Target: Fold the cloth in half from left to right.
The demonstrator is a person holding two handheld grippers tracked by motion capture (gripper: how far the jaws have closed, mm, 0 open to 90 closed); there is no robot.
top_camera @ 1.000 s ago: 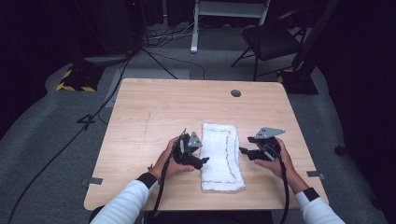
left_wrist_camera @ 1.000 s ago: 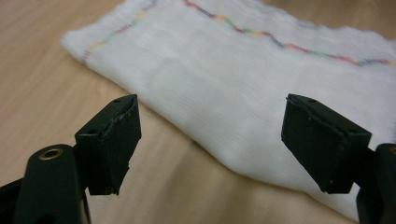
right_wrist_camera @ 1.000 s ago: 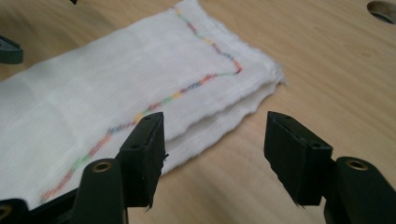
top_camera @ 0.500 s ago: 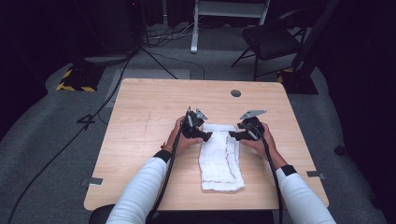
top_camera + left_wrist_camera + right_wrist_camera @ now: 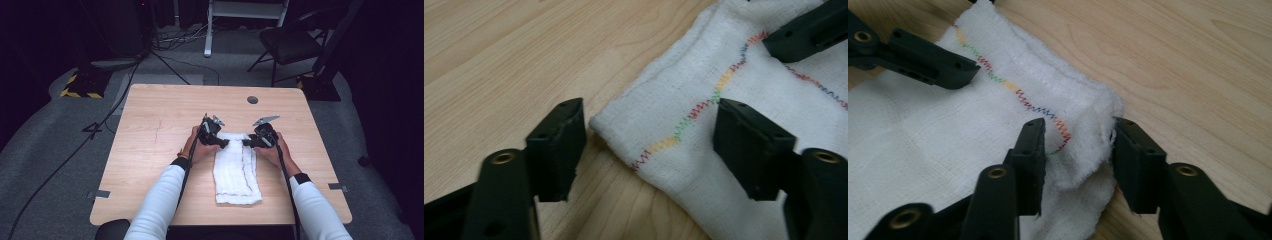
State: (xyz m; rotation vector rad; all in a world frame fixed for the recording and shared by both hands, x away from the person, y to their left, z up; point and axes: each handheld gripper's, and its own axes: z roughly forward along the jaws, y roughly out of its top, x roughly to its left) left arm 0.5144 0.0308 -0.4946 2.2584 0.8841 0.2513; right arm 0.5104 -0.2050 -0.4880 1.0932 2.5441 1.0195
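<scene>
A folded white towel (image 5: pixel 237 170) with a multicoloured zigzag stitch lies lengthwise on the wooden table (image 5: pixel 160 125). Both grippers are at its far end, pointing at each other. My left gripper (image 5: pixel 222 143) straddles the far left corner (image 5: pixel 651 112). One jaw is over bare wood and the other over the cloth, and neither pad touches the towel (image 5: pixel 704 65). Its jaws have just been closing. My right gripper (image 5: pixel 246 142) has also been closing, and it pinches the far right corner (image 5: pixel 1080 127), where the towel (image 5: pixel 923 130) puckers up between its pads.
A round hole (image 5: pixel 252 99) sits in the table's far right part. Tape tabs mark the near edge at left (image 5: pixel 101 193) and right (image 5: pixel 336 186). Beyond the table stand a dark chair (image 5: pixel 290 40) and floor cables (image 5: pixel 165 55).
Both hands moved from the towel's middle sides away from the person to its far corners and lowered. Both pairs of jaws narrowed, and the towel's far end drew in.
</scene>
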